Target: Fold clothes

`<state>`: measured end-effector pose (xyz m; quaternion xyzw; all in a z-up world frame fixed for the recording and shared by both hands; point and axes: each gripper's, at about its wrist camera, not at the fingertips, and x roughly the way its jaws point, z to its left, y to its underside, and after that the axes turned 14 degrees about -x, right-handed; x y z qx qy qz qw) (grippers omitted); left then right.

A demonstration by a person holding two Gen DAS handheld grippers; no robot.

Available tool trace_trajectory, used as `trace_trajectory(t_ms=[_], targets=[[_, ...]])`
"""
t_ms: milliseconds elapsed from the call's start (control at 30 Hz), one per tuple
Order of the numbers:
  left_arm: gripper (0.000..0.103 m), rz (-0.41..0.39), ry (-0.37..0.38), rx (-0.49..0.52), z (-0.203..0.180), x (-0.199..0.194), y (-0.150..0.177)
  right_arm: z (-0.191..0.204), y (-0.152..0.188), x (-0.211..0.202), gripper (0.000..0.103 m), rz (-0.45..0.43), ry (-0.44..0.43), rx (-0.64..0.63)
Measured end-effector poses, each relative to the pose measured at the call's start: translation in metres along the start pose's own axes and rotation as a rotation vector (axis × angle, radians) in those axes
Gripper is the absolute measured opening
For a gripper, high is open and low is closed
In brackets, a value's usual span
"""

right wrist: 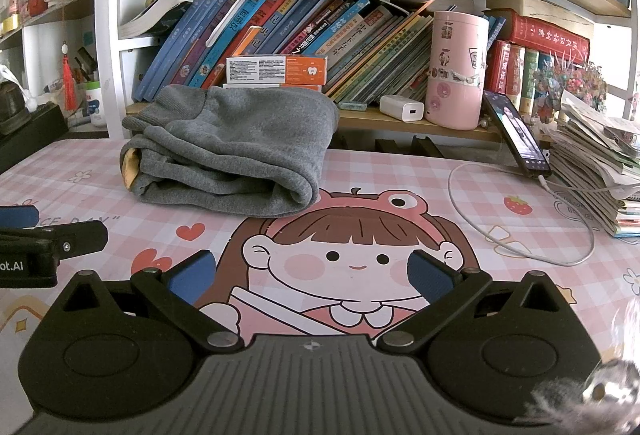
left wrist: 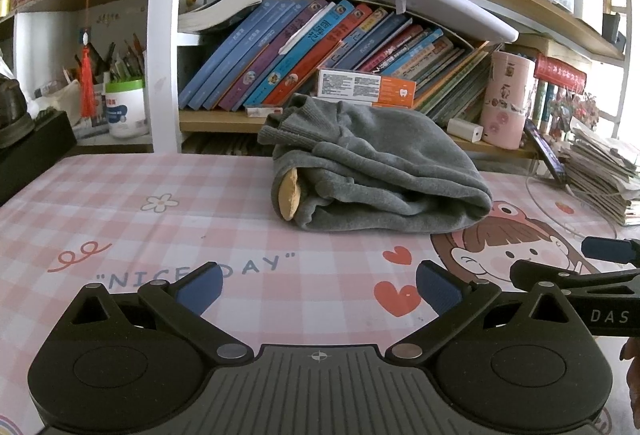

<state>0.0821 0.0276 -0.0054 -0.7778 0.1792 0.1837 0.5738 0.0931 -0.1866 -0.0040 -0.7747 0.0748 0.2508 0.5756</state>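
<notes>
A grey garment (left wrist: 376, 167) lies folded in a thick bundle at the back of the pink checked desk mat (left wrist: 160, 219), with a tan patch showing at its left end. It also shows in the right wrist view (right wrist: 232, 151). My left gripper (left wrist: 318, 291) is open and empty, low over the mat, well in front of the garment. My right gripper (right wrist: 310, 275) is open and empty, over the cartoon girl print, in front and to the right of the garment. The two grippers are side by side.
A bookshelf with leaning books (left wrist: 320, 47) stands right behind the garment. A pink canister (right wrist: 456, 71), a white charger (right wrist: 402, 108), a propped phone (right wrist: 516, 135) with a white cable (right wrist: 520, 247) and a paper stack (right wrist: 600, 171) are at the right. A black box (left wrist: 28, 151) is at the left.
</notes>
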Motion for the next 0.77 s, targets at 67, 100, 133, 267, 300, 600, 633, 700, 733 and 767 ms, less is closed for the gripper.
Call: trace_trajectory(t_ms=[67, 100, 133, 267, 300, 600, 633, 700, 733, 767], targets=[[0.103, 0.0, 0.0, 0.0, 0.0, 0.0001, -0.0001, 0.0002, 0.0, 0.0, 0.103, 0.0, 0.0, 0.0], [0.103, 0.001, 0.001, 0.0, 0.0001, 0.0002, -0.0001, 0.0002, 0.0, 0.0, 0.103, 0.0, 0.0, 0.0], [0.103, 0.002, 0.002, -0.001, 0.0001, 0.0002, -0.0001, 0.0003, 0.0, 0.0, 0.103, 0.0, 0.0, 0.0], [0.103, 0.005, 0.004, -0.002, 0.0003, 0.0005, 0.0, 0.0006, -0.0001, 0.0, 0.103, 0.001, 0.0, -0.001], [0.103, 0.006, 0.005, -0.002, 0.0002, 0.0004, 0.0, 0.0007, -0.0001, 0.0, 0.103, 0.001, 0.001, -0.001], [0.103, 0.012, 0.007, -0.01, 0.0022, 0.0011, 0.0003, 0.0009, -0.0003, 0.0, 0.103, 0.001, 0.0, -0.003], [0.103, 0.012, 0.007, -0.012, 0.0026, 0.0011, 0.0003, 0.0009, -0.0003, 0.0001, 0.103, 0.001, 0.0, -0.003], [0.103, 0.011, 0.006, -0.011, 0.0024, 0.0007, 0.0004, 0.0008, -0.0003, 0.0003, 0.103, 0.001, 0.001, -0.004], [0.103, 0.011, 0.005, -0.011, 0.0022, 0.0005, 0.0005, 0.0006, -0.0003, 0.0004, 0.103, 0.001, 0.0, -0.004], [0.103, 0.011, 0.003, -0.01, 0.002, 0.0005, 0.0007, 0.0007, -0.0002, 0.0003, 0.103, 0.001, 0.0, -0.004]])
